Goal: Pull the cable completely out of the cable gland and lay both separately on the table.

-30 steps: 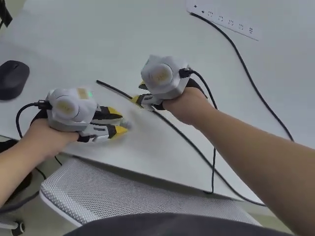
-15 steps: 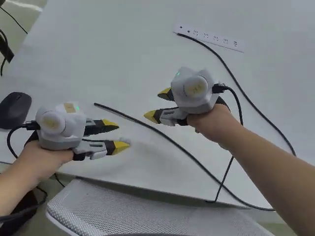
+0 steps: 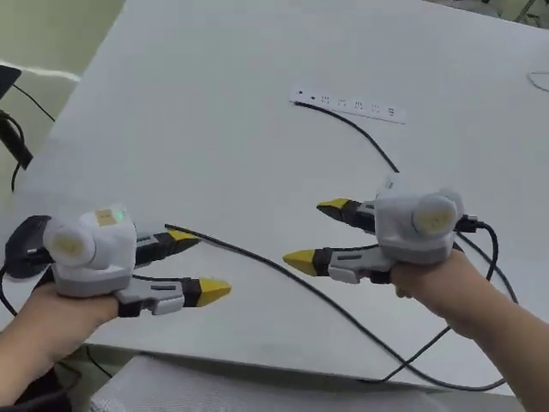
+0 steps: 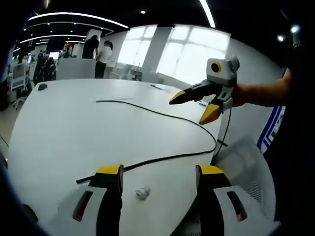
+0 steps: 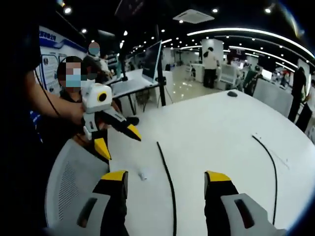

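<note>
The cable (image 3: 249,251) lies loose across the table (image 3: 214,103); in the left gripper view the white cable gland (image 4: 142,192) sits apart at its 6 o'clock, so we judge them separated. Our left gripper (image 3: 208,264) and right gripper (image 3: 304,232) hover released, empty — nothing left to hold.

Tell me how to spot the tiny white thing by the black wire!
On the big white table, follow the black cable to its loose end in front of the left gripper. The cable gland lies just beside it, apart: a tiny white lump, far smaller than anything nearby.
</note>
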Available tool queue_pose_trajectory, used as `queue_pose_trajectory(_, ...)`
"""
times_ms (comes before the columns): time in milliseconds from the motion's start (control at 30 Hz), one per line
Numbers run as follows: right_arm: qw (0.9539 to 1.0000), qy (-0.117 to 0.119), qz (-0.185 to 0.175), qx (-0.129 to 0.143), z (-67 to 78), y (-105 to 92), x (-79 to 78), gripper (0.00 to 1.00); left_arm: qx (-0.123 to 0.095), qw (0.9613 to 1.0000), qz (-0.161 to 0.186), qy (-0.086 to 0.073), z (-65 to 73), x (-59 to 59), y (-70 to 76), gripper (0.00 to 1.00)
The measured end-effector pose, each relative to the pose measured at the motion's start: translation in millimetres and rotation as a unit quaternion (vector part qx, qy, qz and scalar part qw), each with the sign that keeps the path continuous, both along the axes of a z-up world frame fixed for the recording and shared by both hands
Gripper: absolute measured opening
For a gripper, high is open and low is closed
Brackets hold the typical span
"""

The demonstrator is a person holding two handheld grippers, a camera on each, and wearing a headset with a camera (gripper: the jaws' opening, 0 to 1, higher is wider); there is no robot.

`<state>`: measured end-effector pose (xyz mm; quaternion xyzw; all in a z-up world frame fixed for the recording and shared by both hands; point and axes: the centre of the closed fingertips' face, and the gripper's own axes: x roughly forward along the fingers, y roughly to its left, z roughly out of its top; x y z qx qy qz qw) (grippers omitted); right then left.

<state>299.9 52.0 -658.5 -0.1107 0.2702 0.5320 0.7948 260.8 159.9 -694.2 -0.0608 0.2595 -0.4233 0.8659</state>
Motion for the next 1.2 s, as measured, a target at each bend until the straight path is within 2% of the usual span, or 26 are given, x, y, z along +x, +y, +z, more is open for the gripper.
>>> queue_pose_trajectory(67,0.9999,0.001,-0.007,0.008,3.4,-10.2,-7.9,0.66,-0.007,0.9999,0.007,-0.006,10.3,-0.6,1.8,0.65)
queue_pose_trajectory(200,0.9997,-0.001,-0.024,0.01,4.4,-31.8,-21.4,0.7,-0.003,0.9998,0.011,-0.018,22.2,-1.7,6.0,0.68)
queue_pose_trajectory(367,0.9976,0.006,-0.061,0.034,5.8,-53.4,-30.4,0.76,0.007,0.9993,0.012,-0.034,31.3,-3.4,8.4,0.76)
queue_pose_trajectory(500,0.9953,0.008,-0.082,0.051,5.8,-68.3,-39.7,0.82,0.017,0.999,0.008,-0.04,30.8,-7.7,10.0,0.81)
queue_pose_trajectory(667,0.9934,0.011,-0.1,0.055,0.5,-83.7,-49.9,0.87,0.019,0.9993,0.002,-0.033,32.6,-17.4,11.3,0.87)
queue_pose_trajectory(800,0.9934,0.011,-0.109,0.036,-13.7,-99.6,-56.9,0.9,0.025,0.9994,0.004,-0.023,28.9,-23.0,14.7,0.92)
queue_pose_trajectory(833,0.9938,0.015,-0.108,0.024,-19.2,-104.2,-60.2,0.91,0.025,0.9995,0.004,-0.017,26.8,-24.9,15.5,0.92)
queue_pose_trajectory(933,0.9935,0.018,-0.111,0.019,-24.9,-109.9,-65.0,0.95,0.032,0.9995,-0.001,-0.004,21.2,-29.5,17.0,0.96)
queue_pose_trajectory(1067,0.9925,0.025,-0.119,0.015,-30.4,-115.8,-68.7,0.97,0.048,0.9988,-0.001,0.003,14.3,-30.8,23.8,0.96)
queue_pose_trajectory(1100,0.9923,0.027,-0.12,0.015,-30.8,-117.0,-68.9,0.98,0.045,0.999,0.003,0.0,15.3,-29.4,25.9,0.96)
queue_pose_trajectory(1200,0.9927,0.029,-0.117,0.011,-31.0,-117.9,-69.7,0.99,0.038,0.9992,0.011,0.008,16.5,-28.5,27.4,0.97)
